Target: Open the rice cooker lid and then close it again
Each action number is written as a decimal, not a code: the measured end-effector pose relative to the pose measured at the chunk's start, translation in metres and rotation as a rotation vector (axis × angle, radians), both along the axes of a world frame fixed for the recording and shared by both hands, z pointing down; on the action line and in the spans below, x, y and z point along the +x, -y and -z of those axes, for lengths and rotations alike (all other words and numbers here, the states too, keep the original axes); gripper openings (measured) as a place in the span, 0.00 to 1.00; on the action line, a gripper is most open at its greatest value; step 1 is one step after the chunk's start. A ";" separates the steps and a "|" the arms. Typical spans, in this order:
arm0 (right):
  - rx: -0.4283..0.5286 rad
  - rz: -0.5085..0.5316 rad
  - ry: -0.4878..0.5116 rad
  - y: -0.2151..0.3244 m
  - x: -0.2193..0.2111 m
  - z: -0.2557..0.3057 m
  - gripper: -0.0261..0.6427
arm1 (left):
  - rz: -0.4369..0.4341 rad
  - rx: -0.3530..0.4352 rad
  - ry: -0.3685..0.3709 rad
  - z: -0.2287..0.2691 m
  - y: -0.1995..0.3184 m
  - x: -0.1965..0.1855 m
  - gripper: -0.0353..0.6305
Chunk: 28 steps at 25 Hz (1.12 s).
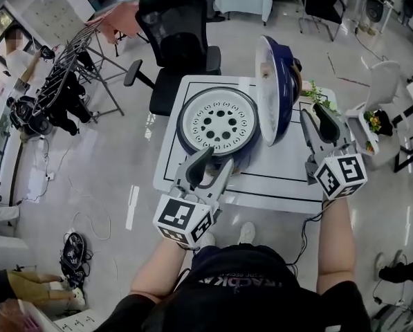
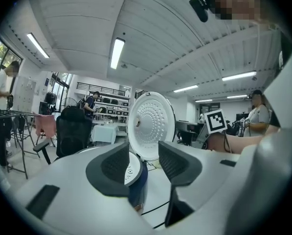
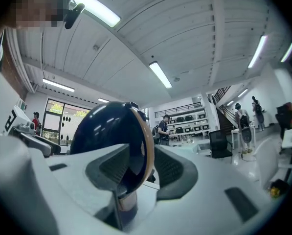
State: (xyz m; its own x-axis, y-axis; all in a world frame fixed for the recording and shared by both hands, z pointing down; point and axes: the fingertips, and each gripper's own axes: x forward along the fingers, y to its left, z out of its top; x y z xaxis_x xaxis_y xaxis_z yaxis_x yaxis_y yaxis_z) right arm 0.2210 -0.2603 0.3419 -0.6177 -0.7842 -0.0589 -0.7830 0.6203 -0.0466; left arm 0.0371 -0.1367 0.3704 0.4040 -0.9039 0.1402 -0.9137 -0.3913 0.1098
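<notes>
The rice cooker (image 1: 216, 123) stands on a white table (image 1: 282, 178), its round white inner plate showing. Its dark blue lid (image 1: 275, 88) is raised upright at the cooker's right side. My left gripper (image 1: 213, 161) hovers at the cooker's near edge, open, with nothing between its fingers. In the left gripper view the lid's white perforated inside (image 2: 150, 124) faces me beyond the open gripper (image 2: 145, 163). My right gripper (image 1: 317, 116) is just right of the lid, open and apart from it. The right gripper view looks past the open gripper (image 3: 141, 168) at the lid's blue back (image 3: 111, 141).
A black office chair (image 1: 178, 40) stands behind the table. A white stand with a small plant (image 1: 372, 120) is to the right. A clothes rack (image 1: 61, 81) and a person stand far left. Cables lie on the floor at the lower left.
</notes>
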 end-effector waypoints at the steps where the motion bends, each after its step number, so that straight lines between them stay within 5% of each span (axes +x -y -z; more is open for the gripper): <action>1: 0.002 -0.001 0.010 -0.010 0.002 0.002 0.26 | -0.007 0.004 -0.001 0.001 -0.003 0.000 0.32; 14: 0.058 0.019 -0.003 -0.155 -0.055 0.039 0.35 | -0.177 0.075 -0.028 0.029 -0.073 -0.011 0.42; 28: 0.053 -0.026 -0.041 -0.257 -0.107 0.031 0.35 | -0.256 0.078 -0.061 0.020 -0.152 -0.049 0.43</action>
State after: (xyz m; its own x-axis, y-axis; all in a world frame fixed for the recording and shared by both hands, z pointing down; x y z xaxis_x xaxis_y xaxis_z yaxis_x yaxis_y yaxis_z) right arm 0.1139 -0.0030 0.3112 -0.5997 -0.7967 -0.0756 -0.7996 0.6002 0.0178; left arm -0.0119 0.0157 0.3508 0.6265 -0.7782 0.0421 -0.7763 -0.6184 0.1221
